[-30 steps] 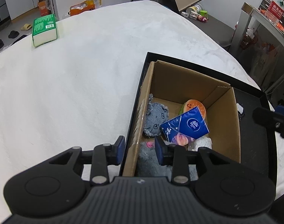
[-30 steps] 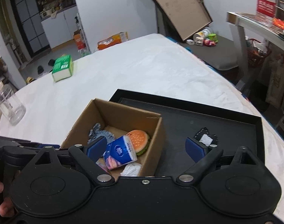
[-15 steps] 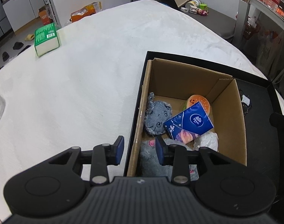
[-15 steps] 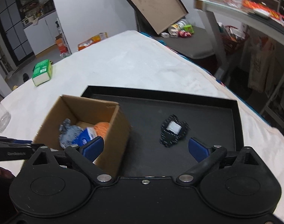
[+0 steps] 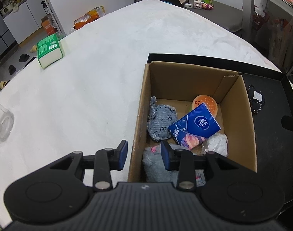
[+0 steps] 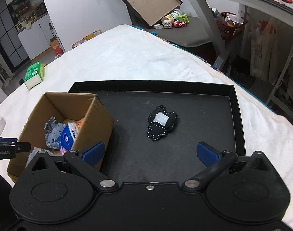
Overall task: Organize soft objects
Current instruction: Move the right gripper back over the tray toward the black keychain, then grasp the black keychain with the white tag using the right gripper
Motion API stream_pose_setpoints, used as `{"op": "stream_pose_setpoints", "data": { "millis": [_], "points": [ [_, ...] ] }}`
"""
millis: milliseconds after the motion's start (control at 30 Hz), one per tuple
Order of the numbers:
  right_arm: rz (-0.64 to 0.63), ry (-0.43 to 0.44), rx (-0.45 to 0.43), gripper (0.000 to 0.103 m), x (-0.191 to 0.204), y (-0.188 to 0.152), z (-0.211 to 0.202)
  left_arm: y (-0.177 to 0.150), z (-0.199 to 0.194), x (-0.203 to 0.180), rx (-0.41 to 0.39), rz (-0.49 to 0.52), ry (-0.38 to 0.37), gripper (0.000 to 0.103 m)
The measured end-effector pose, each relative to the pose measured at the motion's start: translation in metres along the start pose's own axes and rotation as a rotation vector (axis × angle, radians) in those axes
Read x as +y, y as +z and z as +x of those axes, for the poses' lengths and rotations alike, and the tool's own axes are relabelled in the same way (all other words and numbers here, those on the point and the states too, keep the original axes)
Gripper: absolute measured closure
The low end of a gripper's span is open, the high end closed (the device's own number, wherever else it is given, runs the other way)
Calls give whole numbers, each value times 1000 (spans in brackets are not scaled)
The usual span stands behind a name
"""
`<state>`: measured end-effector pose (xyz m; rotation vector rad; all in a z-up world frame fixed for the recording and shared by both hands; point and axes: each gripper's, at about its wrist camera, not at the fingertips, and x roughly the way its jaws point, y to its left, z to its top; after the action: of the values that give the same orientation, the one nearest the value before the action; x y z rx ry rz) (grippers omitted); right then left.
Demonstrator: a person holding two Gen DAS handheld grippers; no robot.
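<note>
A cardboard box (image 5: pixel 235 104) stands at the left end of a black tray (image 6: pixel 185 154). In it lie a denim plush (image 5: pixel 162 123), a burger toy (image 5: pixel 205 104), a blue tissue pack (image 5: pixel 194 127), a white crumpled wad (image 5: pixel 215 144) and a grey fuzzy plush (image 5: pixel 156 165). My left gripper (image 5: pixel 144 155) straddles the box's left wall, its pads apart from the cardboard. A black stitched soft toy (image 6: pixel 162 123) with a white patch lies alone on the tray floor. My right gripper (image 6: pixel 150 154) hovers just short of it, its jaws opening wide with nothing between them.
A green tissue pack (image 5: pixel 49 51) sits far left on the white cloth-covered table (image 5: pixel 88 96). A glass jar (image 5: pixel 2 123) stands at the left edge. The table drops off at the right, near a metal shelf (image 6: pixel 214 28) and a floor with clutter.
My right gripper has swung right, from over the box to over the tray facing the black toy, and its jaws have widened. The left gripper has stayed astride the box wall.
</note>
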<state>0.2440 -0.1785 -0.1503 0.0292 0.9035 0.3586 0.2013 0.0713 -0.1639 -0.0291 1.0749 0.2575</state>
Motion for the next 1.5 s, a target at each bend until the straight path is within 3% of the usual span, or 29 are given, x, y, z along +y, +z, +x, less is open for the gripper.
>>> {"op": "stream_pose_setpoints", "data": {
  "millis": [367,500,1000,1200,1367,1400,1467,1500],
  "points": [
    [14,4,-20,1,-17,2,22,3,4,-16,26,56,57,67],
    [20,14,-13,8,-21,1,32,4,8,-21,44,79,82,67],
    [37,25,-45,9,-30,17,63,7,15,-36,74,133,152,63],
    [-2,7,-34,10,-29,23,77,7,17,-39,85,140,170,62],
    [-22,-9,14,16,-27,24,92,8,18,-42,89,152,184,62],
    [-34,-8,26,20,-26,23,94,8,18,-42,89,153,185,62],
    [-59,-7,52,39,-23,22,99,8,18,-43,90,153,188,62],
    [-68,-5,71,59,-22,21,102,8,18,-43,90,154,189,62]
  ]
}}
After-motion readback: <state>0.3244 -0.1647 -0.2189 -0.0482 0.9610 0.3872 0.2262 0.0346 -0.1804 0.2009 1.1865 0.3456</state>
